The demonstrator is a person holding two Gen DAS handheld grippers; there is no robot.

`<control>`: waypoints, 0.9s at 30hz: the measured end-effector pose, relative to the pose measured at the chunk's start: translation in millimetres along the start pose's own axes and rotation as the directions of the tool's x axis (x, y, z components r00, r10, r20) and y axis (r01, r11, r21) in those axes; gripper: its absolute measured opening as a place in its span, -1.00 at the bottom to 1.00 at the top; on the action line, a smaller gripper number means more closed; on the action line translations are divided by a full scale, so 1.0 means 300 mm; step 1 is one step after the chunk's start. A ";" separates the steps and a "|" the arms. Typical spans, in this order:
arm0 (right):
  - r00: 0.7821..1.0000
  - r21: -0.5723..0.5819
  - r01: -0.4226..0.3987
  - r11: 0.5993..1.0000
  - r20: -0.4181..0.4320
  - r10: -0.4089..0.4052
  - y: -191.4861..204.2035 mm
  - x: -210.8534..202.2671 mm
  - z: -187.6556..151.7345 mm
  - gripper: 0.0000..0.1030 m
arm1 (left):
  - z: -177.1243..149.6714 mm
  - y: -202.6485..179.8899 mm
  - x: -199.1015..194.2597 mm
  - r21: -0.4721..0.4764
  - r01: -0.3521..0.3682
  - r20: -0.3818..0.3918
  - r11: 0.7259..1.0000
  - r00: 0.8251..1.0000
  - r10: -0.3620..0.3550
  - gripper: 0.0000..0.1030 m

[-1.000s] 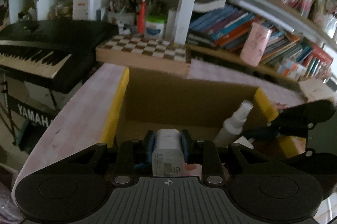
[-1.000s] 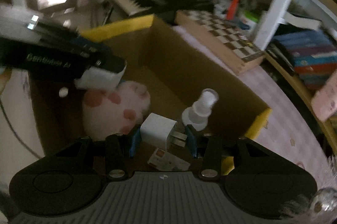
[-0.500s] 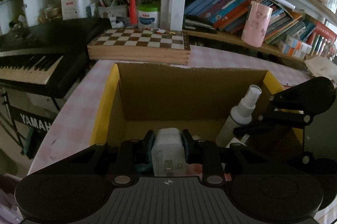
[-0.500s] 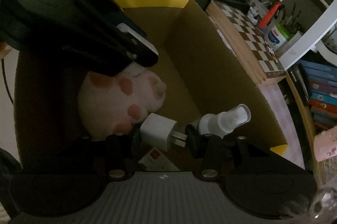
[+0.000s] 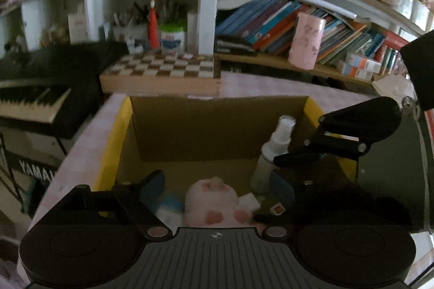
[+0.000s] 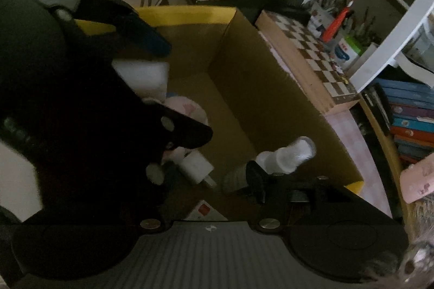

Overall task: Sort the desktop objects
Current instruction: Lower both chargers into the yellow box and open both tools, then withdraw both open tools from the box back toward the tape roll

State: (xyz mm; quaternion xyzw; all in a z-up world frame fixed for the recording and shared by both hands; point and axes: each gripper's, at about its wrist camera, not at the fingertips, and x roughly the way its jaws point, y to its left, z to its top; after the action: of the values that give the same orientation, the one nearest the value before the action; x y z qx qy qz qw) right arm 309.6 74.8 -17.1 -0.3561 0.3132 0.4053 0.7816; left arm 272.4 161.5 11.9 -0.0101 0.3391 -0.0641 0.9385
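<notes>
A cardboard box (image 5: 119, 131) with yellow flap edges holds a pink paw plush (image 5: 214, 205), a spray bottle (image 5: 274, 150) and a small red-marked card (image 5: 276, 209). My left gripper (image 5: 217, 188) hangs over the box, jaws opening wide and touching nothing. The white box (image 6: 141, 74) it carried sits loose between its spread fingers in the right wrist view, by the plush. My right gripper (image 6: 211, 177) is low inside the box with its jaws opening. The white charger plug (image 6: 196, 167) lies between them, clear of the right finger (image 6: 255, 180). The left gripper's body hides the other finger.
A wooden chessboard (image 5: 162, 69) lies just behind the box on the pink checked table. A black keyboard (image 5: 32, 96) stands to the left. A pink cup (image 5: 306, 44) and rows of books fill the shelf behind. The two grippers crowd each other over the box.
The left jaws sprang wide and the white box slipped out of them toward the plush. The right jaws widened and let go of the charger plug, which sank a little.
</notes>
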 end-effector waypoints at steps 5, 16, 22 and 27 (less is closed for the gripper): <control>0.996 0.053 0.042 0.998 0.072 -0.046 0.017 -0.080 -0.014 0.07 | -0.002 0.007 -0.091 -0.035 -0.024 0.066 0.999 0.997 0.026 0.73; 0.955 0.264 0.170 0.949 0.194 -0.225 0.053 -0.297 -0.091 0.11 | -0.042 0.034 -0.279 -0.109 -0.042 0.171 0.993 0.983 0.060 0.79; 0.920 0.421 0.235 0.876 0.193 -0.340 0.076 -0.388 -0.163 0.12 | -0.105 0.037 -0.365 -0.126 -0.030 0.194 0.992 0.980 0.054 0.79; 0.897 0.558 0.275 0.783 0.145 -0.418 0.123 -0.453 -0.241 0.13 | -0.182 0.042 -0.439 -0.150 -0.029 0.199 0.988 0.978 0.059 0.80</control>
State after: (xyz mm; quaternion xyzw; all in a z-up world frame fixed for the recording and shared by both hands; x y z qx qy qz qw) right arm 198.8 -24.2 37.7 -0.1248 0.2343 0.1957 0.9440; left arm 138.8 192.0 52.8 -0.0777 0.2455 -0.0168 0.9661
